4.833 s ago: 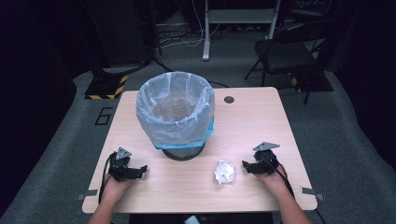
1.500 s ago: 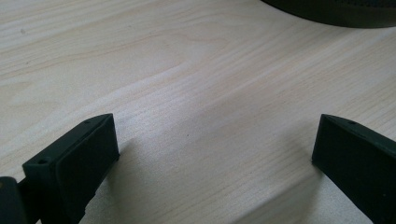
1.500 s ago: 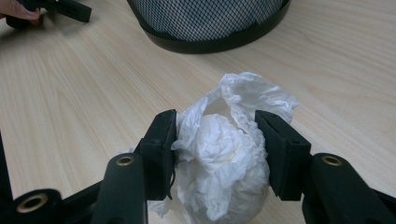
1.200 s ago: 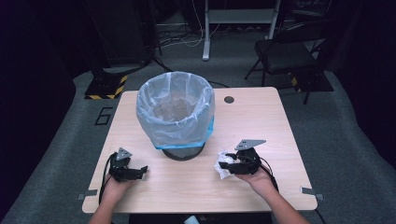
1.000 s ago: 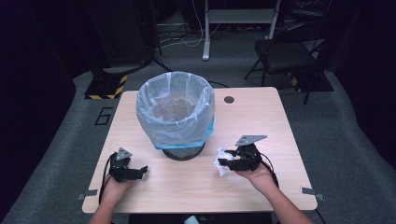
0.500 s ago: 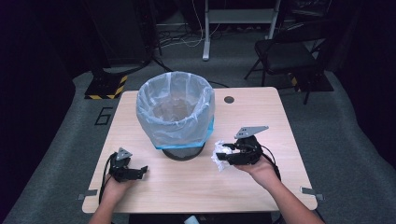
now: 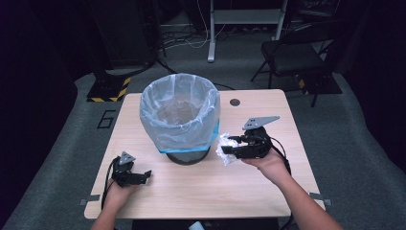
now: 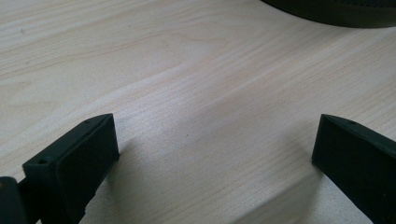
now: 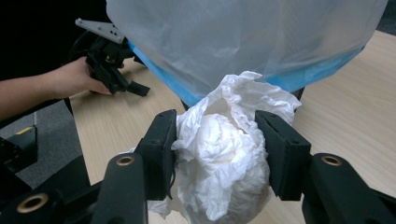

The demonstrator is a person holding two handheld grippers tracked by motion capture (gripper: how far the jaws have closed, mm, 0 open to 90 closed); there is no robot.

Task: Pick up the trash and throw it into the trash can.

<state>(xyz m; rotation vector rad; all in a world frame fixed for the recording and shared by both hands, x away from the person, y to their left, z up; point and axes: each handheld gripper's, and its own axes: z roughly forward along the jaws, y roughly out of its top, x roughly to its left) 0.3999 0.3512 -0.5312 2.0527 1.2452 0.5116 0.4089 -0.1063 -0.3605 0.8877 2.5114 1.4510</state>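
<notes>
right claw (image 9: 215,140) clenching crumpled tissue (image 9: 224,163), heading for lined bin (image 7: 179,120) | left claw (image 7: 136,176) released, idling on desk (image 7: 215,191)

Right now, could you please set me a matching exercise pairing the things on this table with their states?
Things:
1. tissue
2. left gripper
3. bin
4. right gripper

States:
A. lined with a bag
B. open, low over the table
C. crumpled, lifted beside the bin
D. shut on the tissue

Pairs: 1-C, 2-B, 3-A, 4-D
</notes>
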